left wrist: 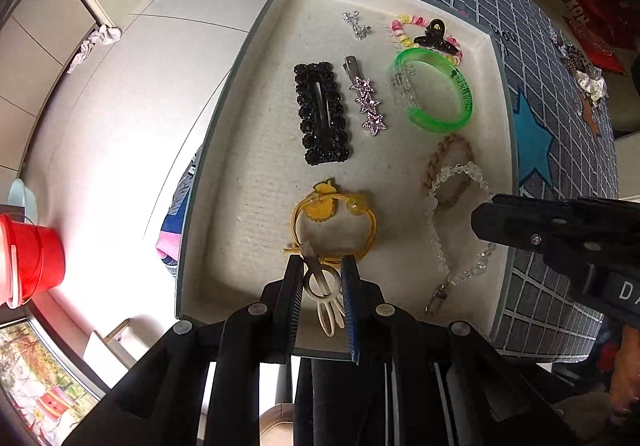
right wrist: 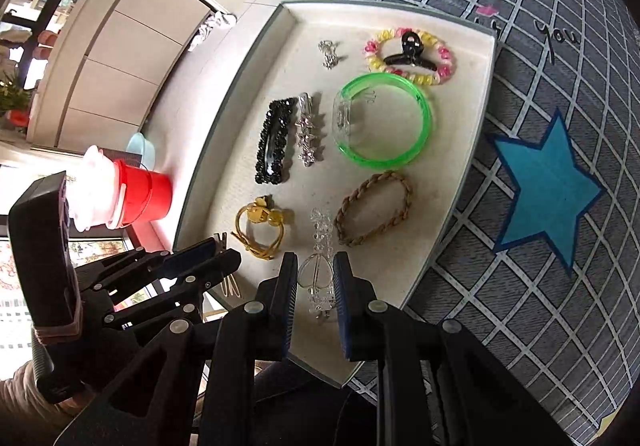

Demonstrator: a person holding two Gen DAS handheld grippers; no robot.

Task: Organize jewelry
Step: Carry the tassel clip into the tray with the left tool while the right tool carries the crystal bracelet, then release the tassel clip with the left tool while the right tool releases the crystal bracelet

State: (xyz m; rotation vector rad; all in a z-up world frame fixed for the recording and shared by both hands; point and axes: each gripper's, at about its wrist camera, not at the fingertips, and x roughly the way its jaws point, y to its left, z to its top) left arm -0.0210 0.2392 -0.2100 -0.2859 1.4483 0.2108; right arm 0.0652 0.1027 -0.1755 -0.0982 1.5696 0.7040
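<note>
- Most of the jewelry already lies in the white tray [left wrist: 224, 149], which sits on the checked blanket [right wrist: 560, 85], laid in loose rows rather than a heap.
- At the tray's far end: a small silver piece [left wrist: 357, 25], and a pink-and-yellow coil band [right wrist: 408, 55] with a black claw clip [right wrist: 408, 53] resting on it.
- Mid-tray: the black beaded clip [left wrist: 322, 113], the star clip [left wrist: 366, 101] just beside it, and the green bangle [right wrist: 382, 121] toward the blanket side.
- Nearer me: the yellow hair tie [left wrist: 332, 224], the braided band [right wrist: 374, 207], and the clear bead strand [left wrist: 460, 221], which overlaps the braid in my left view.
- My left gripper [left wrist: 322, 288] is narrowed on a cream hair clip [left wrist: 324, 296] at the tray's near edge; it appears pinched between the pads, with its prongs pointing back toward me.
- My right gripper [right wrist: 316, 286] is nearly closed too, with a clear heart-shaped clip [right wrist: 316, 272] between its pads, over the near end of the bead strand; I judge it held, though the clear plastic makes contact hard to confirm.
- Left to do, as I judge it: set these two clips down in the tray's near row, then fetch what looks like a few pieces [left wrist: 584, 73] on the blanket well beyond the tray's far corner.
</note>
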